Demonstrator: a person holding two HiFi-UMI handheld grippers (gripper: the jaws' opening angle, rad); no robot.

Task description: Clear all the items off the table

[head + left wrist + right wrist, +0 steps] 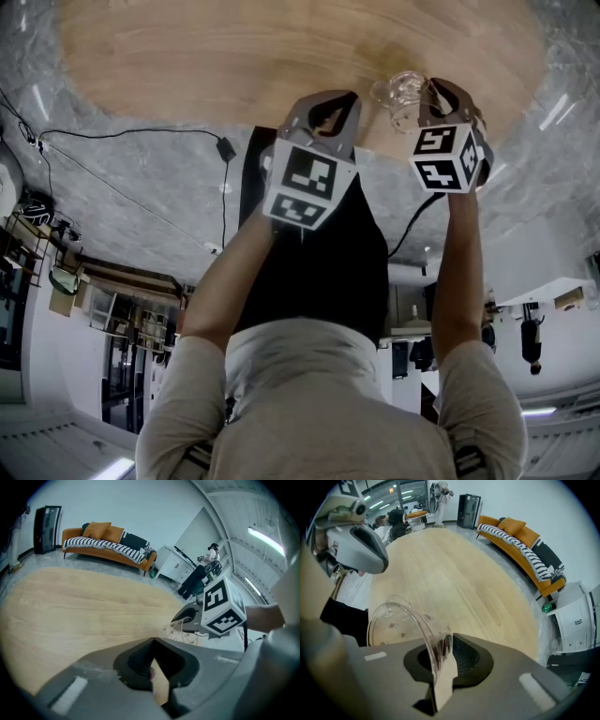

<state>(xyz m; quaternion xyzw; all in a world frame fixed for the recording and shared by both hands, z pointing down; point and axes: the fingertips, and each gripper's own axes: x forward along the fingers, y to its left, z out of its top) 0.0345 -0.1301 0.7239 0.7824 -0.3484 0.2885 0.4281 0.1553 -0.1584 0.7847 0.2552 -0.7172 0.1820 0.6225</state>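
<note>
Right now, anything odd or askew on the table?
Only the glass. The right gripper pinches it by the rim, so it sits tilted, not upright, at the table edge. There are dark specks on its bottom, and I cannot tell what they are. No spill shows. The left gripper is shut and empty.

The clear cup hangs tilted above the wooden table's near edge, its rim pinched by the right gripper.

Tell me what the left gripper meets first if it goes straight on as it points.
The way looks free: ahead of the left gripper lies only bare wooden table, then, far off, the orange sofa. The right gripper sits to one side, probably out of line.
</note>
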